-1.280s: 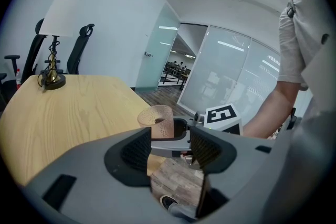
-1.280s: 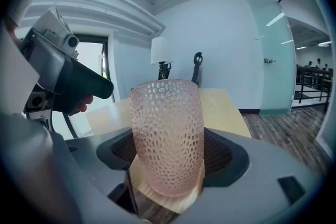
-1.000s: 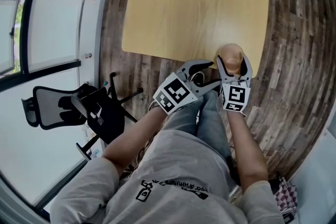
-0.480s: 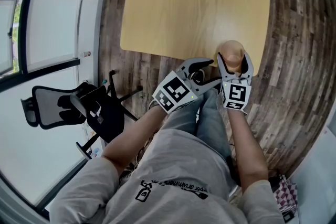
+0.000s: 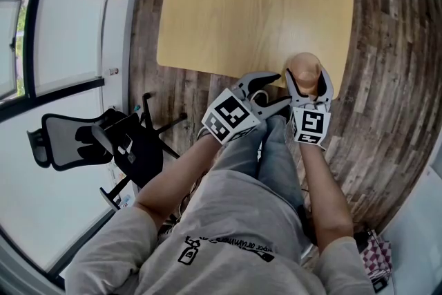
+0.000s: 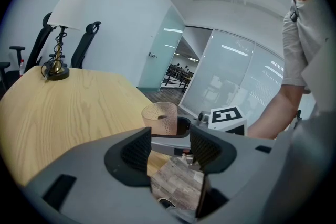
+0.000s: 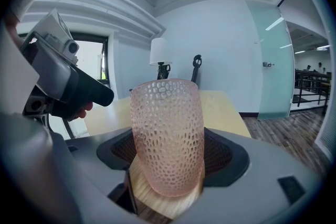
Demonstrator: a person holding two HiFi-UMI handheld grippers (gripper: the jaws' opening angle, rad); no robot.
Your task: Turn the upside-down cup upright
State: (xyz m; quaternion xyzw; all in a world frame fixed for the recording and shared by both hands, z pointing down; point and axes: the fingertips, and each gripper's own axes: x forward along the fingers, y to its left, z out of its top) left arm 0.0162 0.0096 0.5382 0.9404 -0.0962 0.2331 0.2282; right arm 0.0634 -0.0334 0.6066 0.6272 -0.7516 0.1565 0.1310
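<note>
Cup (image 7: 167,136), pink and dimpled, stands wider end up on the near edge of the table (image 5: 255,3), clamped on both sides by the right tool (image 7: 168,157). Just beside it hangs the left tool (image 6: 170,150), jaws apart, holding nothing. A lamp (image 6: 67,13) stands at the far end.

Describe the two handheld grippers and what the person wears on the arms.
Both the left gripper and right gripper are grey moulded plastic, their curved jaws lined with black textured pads. Each carries a white cube with black square markers. The person wears a grey short-sleeved T-shirt with dark print; the forearms are uncovered.
</note>
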